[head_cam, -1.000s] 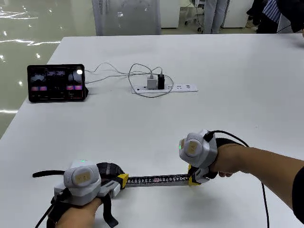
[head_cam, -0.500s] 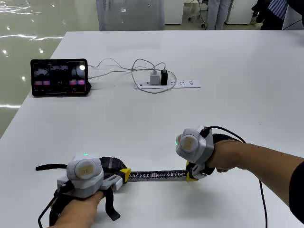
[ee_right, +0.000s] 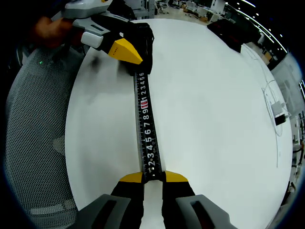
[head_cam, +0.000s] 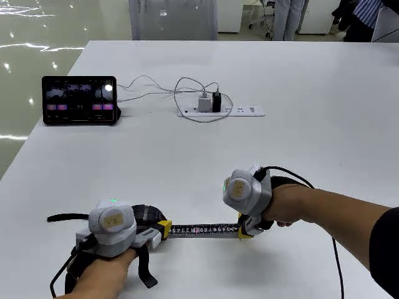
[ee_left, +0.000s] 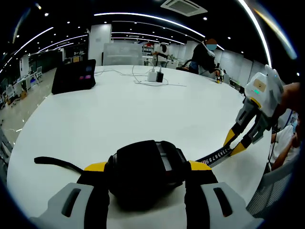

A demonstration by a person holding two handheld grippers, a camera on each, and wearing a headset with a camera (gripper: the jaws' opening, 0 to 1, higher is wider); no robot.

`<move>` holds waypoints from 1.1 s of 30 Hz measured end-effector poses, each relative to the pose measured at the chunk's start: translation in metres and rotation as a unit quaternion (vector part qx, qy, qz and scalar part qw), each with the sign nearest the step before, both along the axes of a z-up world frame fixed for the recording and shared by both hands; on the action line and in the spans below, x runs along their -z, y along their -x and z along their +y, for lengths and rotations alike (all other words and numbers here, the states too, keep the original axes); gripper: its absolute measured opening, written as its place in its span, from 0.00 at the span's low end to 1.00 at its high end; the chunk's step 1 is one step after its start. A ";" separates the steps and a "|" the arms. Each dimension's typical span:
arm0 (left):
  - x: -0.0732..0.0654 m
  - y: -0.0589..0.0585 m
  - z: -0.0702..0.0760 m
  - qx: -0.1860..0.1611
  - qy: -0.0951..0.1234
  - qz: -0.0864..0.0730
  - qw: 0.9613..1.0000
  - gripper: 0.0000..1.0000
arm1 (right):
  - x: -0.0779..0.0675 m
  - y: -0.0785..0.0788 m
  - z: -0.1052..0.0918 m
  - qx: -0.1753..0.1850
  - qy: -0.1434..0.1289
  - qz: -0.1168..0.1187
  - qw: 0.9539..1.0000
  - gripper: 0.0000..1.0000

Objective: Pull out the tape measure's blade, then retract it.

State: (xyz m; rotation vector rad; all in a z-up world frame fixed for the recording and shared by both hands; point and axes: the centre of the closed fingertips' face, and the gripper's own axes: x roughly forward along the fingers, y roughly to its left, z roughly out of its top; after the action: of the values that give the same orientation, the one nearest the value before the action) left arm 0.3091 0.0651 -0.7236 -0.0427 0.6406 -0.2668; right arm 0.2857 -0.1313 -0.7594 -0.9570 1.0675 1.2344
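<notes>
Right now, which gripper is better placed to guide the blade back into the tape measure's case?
Right. The right gripper is shut on the blade at its tip and can probably carry it in; the left gripper clamps the case.

I see a smooth, matt white tabletop (head_cam: 187, 162), a matt black plastic tape measure case (ee_left: 145, 171), a dark matt blade (ee_right: 145, 125).

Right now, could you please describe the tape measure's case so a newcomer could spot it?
On the white table, find the left gripper at the near edge. The tape measure's case sits between its yellow-tipped jaws: a round black body, with the numbered blade running from it to the right gripper.
</notes>
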 end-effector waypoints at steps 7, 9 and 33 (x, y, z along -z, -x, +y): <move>0.000 0.000 0.000 0.000 0.000 0.002 1.000 0.60 | 0.000 0.001 0.006 -0.003 0.002 -0.004 1.000 0.10; 0.000 0.000 0.000 0.000 0.001 0.002 1.000 0.60 | 0.000 0.001 0.007 -0.002 0.003 -0.003 1.000 0.10; 0.000 0.001 0.000 0.001 0.004 0.001 1.000 0.60 | -0.001 0.002 0.018 -0.003 -0.002 -0.006 1.000 0.10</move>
State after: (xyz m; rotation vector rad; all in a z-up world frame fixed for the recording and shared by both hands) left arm 0.3084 0.0647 -0.7238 -0.0507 0.6406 -0.2711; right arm 0.2839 -0.1130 -0.7587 -0.9639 1.0537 1.2335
